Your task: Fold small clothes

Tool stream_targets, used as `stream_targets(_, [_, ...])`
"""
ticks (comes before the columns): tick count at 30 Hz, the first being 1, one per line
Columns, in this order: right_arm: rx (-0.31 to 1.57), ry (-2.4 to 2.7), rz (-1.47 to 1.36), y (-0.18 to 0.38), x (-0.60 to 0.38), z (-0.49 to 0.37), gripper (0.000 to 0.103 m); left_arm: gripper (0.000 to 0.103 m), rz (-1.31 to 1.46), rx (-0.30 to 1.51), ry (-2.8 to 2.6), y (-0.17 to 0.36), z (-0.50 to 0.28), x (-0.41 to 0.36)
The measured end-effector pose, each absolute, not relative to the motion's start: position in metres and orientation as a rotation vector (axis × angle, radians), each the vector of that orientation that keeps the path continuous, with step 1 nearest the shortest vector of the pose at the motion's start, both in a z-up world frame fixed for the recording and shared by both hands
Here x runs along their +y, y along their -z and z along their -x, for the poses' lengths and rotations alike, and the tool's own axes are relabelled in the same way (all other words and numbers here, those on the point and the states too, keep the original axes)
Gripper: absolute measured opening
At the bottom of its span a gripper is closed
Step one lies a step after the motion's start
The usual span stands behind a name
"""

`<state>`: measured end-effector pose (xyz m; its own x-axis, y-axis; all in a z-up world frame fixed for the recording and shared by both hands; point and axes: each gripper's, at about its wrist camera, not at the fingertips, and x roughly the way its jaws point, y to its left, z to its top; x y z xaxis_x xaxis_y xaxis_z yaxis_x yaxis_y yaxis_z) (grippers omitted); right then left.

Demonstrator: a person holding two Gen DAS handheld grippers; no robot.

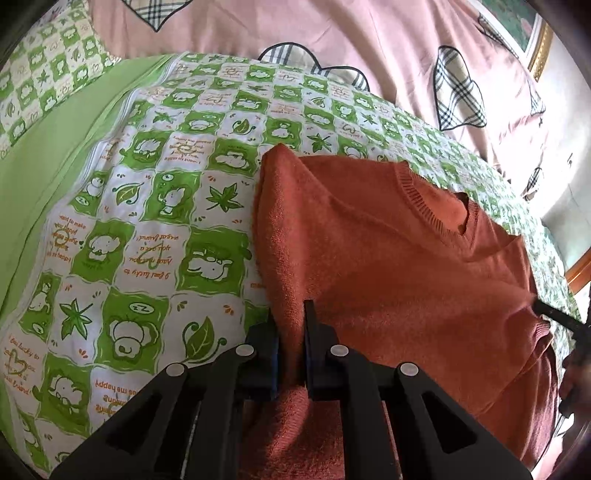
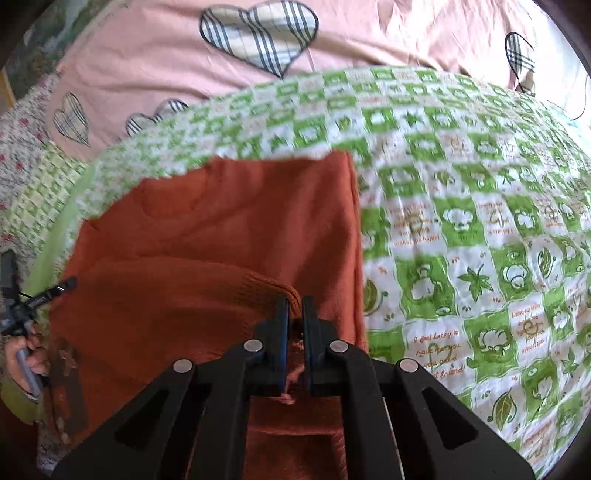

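Fingers (image 1: 272, 332) both sides pinching sweater (image 1: 388, 236); sweater's near hem cut off, right view blurred

You have one rust-orange sweater (image 1: 388, 251), one green checked bedsheet (image 1: 155, 206), one pink quilt (image 1: 258, 26) with plaid hearts, two claws, left claw (image 1: 291, 314) and right claw (image 2: 294, 306), each clamped on one sweater edge.
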<state>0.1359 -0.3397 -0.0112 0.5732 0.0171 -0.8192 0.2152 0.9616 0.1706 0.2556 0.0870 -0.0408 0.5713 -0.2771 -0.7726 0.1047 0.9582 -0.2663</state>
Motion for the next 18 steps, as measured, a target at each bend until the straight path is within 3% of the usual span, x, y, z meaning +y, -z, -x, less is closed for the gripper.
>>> stream_targets(2, [0.964, 0.142, -0.282, 0.015, -0.343, -0.138, 0.008, 0.009, 0.237, 0.937, 0.221, 0.041, -0.257, 0.094])
stream_targets(5, [0.910, 0.187, -0.263, -0.004, -0.339, -0.127, 0.020, 0.011, 0.249, 0.929, 0.220, 0.037, -0.252, 0.101])
stream_targets(7, [0.857, 0.158, -0.271, -0.020, -0.331, -0.117, 0.033, 0.011, 0.236, 0.928, 0.220, 0.032, -0.249, 0.102])
stream_targets(10, [0.830, -0.005, -0.315, -0.028, -0.309, -0.110, 0.038, 0.011, 0.185, 0.912, 0.221, 0.024, -0.239, 0.096])
stream_targets(15, [1.025, 0.023, -0.233, 0.013, -0.289, -0.122, 0.039, 0.013, 0.142, 0.950, 0.195, 0.030, -0.236, 0.094])
stream_targets(18, [1.012, 0.049, -0.281, 0.006, -0.298, -0.106, 0.039, 0.014, 0.137, 0.944, 0.204, 0.022, -0.222, 0.097])
